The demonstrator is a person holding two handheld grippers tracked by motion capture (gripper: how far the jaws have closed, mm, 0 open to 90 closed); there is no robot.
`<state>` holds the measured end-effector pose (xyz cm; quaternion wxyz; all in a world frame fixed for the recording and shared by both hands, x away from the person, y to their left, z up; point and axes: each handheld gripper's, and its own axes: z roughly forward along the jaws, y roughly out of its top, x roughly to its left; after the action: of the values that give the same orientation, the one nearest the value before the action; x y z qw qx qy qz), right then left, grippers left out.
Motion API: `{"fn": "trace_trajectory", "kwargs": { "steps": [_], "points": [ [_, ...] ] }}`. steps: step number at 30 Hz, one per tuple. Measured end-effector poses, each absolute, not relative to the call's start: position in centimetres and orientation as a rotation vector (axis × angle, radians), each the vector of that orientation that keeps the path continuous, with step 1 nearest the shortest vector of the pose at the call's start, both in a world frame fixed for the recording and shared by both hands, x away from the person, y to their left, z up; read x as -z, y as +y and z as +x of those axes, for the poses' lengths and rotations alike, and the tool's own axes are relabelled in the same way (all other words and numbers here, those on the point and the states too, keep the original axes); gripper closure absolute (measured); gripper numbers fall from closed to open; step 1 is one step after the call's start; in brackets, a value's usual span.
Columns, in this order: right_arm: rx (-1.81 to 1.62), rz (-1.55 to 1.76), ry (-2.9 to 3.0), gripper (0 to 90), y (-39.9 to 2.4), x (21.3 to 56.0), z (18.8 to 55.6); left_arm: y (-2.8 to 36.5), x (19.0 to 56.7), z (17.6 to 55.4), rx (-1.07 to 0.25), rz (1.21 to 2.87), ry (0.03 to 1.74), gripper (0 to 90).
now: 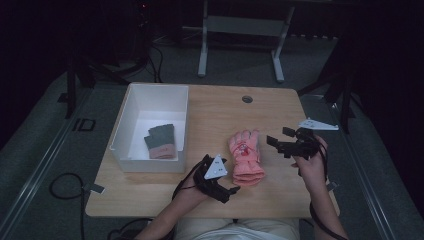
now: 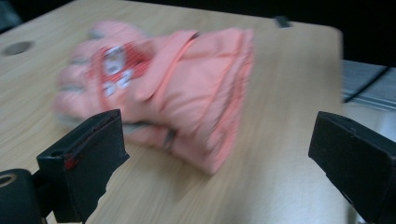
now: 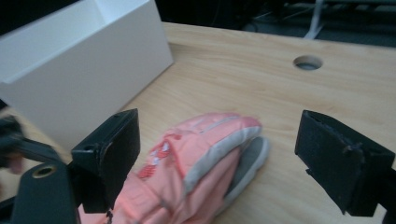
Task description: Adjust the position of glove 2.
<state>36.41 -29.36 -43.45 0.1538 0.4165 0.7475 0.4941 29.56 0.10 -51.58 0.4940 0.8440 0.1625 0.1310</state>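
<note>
A pink padded glove lies flat in the middle of the wooden table, fingers pointing away from me. My left gripper is just left of its cuff, open, and the cuff end lies ahead of its wide-apart jaws. My right gripper hovers to the right of the glove's fingers, also open. In the right gripper view the fingertips lie between its jaws, with nothing gripped. A second glove, dark green with a pink cuff, rests inside the white box.
The white box stands on the left part of the table, close to the pink glove. A round cable hole sits near the table's far edge. Cables trail on the floor at the left, and a metal stand is behind the table.
</note>
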Motion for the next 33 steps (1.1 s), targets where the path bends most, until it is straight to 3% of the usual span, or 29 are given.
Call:
{"fn": "trace_trajectory", "kwargs": {
  "steps": [8,11,15,21,24,33],
  "points": [
    [-1.494,1.153,2.223,14.9,-27.9,42.6,37.0,-2.7,51.2,30.2,-0.426,2.114,0.217,5.0],
    [-1.407,1.179,2.262,37.8,-27.0,42.8,37.8,-3.4,51.2,30.1,-0.479,2.121,0.16,8.3],
    [-1.364,1.251,2.289,51.3,-26.0,43.3,39.6,-3.8,51.5,30.5,-0.494,2.129,0.137,13.2],
    [-1.323,1.411,2.261,47.8,-25.7,44.9,42.6,-4.0,52.4,30.6,-0.553,2.163,0.117,14.6],
    [-1.303,1.443,2.273,47.1,-25.4,45.8,43.4,-2.8,51.8,31.2,-0.446,2.085,0.203,14.7],
    [-1.238,1.357,2.319,50.0,-24.5,47.1,41.1,-0.2,49.4,34.1,-0.37,2.036,0.45,16.2]
  ]
}}
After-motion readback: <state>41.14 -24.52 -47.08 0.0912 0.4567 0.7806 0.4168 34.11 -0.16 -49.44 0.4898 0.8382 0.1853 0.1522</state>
